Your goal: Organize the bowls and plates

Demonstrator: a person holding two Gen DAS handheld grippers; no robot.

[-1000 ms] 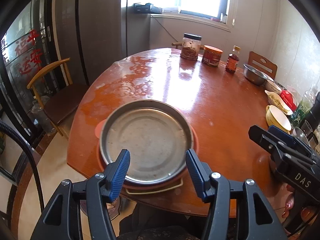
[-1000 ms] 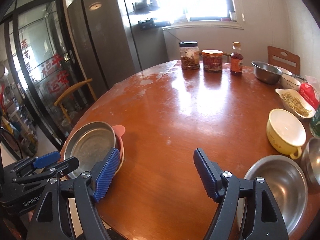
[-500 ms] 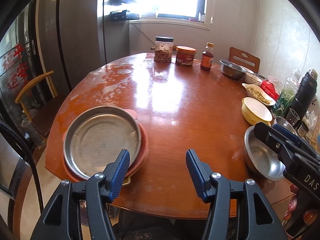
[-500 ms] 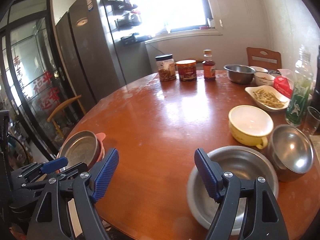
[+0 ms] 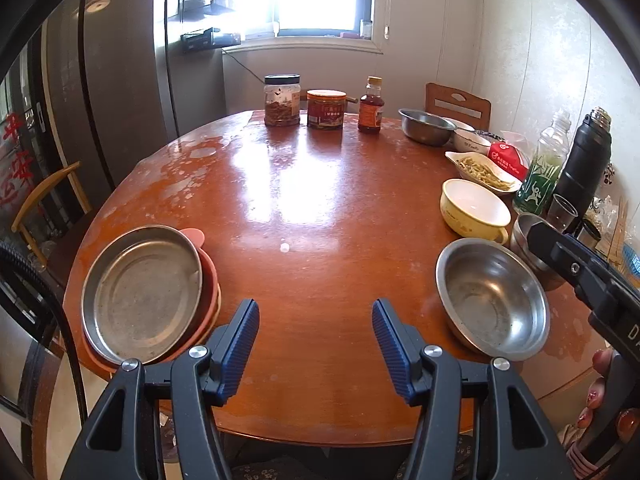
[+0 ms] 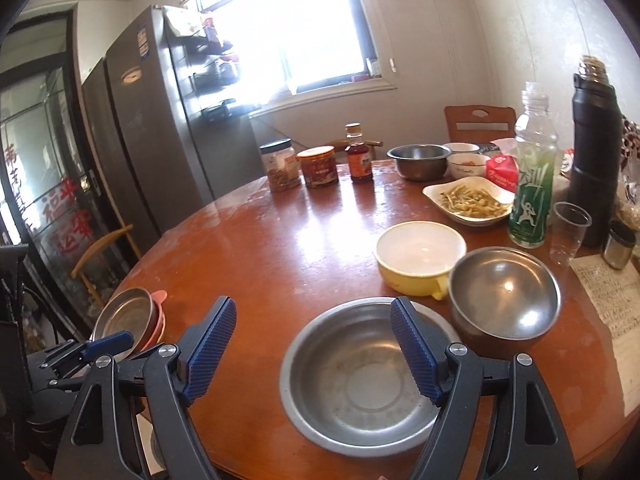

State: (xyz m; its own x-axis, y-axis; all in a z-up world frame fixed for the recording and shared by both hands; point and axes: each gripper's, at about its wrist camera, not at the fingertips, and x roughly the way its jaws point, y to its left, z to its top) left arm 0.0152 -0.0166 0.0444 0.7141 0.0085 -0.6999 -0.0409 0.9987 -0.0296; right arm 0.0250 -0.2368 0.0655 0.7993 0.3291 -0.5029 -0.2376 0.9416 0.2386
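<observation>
Over the worktop's point(image 5: 320, 208) near edge, your left tongs point(image 5: 315, 338) stand spread with only bare wood between the pads. Your right tongs point(image 6: 312, 350) are spread too, pinching nothing, above the wide steel bowl point(image 6: 360, 376) at the near right edge, one pad over its rim. Just behind that bowl sit a deeper steel bowl point(image 6: 506, 292) and a yellow bowl point(image 6: 420, 256), touching each other. At the near left edge a steel plate point(image 5: 140, 294) rests stacked on pink plates point(image 5: 210, 280).
</observation>
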